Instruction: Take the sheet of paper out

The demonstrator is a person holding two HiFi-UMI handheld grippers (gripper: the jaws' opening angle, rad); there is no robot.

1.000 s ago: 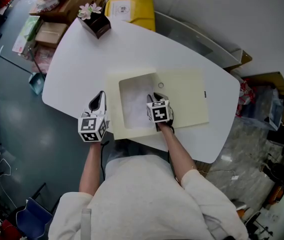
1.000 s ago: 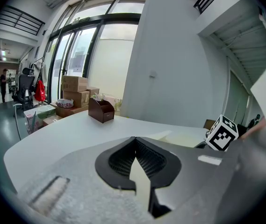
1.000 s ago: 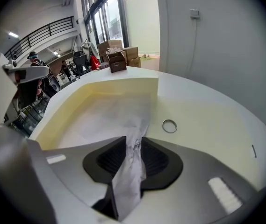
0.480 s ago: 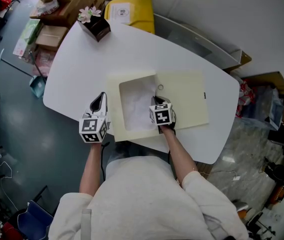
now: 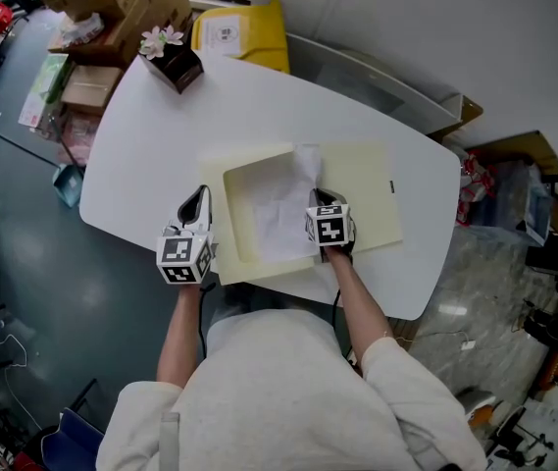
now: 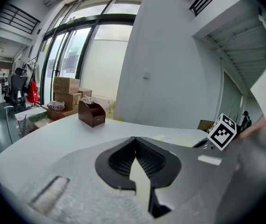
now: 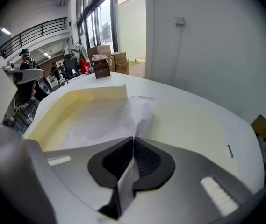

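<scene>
**One sheet gripped: extraction under way**

1. Sheet. The sheet of paper [image 7: 105, 119] is pinched at its near edge between the jaws of the right gripper [image 7: 133, 147]. It fans out ahead of the jaws, crumpled. Its far corner stands up over the wall of the box just ahead of that gripper.

2. Change. A second ago the right jaws stood apart above a sheet lying flat in the box. They are now clamped on it. The gripper has shifted toward the lid side, and part of the sheet has followed. Judgement: the grip is secured and removal has begun, but most of the sheet still lies inside the box.

3. Box. The shallow cream box [image 5: 214, 226] lies between the two grippers on the white table [image 5: 156, 130]. Its lid [image 5: 365, 196] lies open and flat, ahead of the right gripper. Nothing but the sheet is visible inside.

4. Bracing. The left gripper [image 6: 135, 149] is clenched on a cream strip, which appears to be the box's near-left rim. Judgement: it steadies the box.
</scene>
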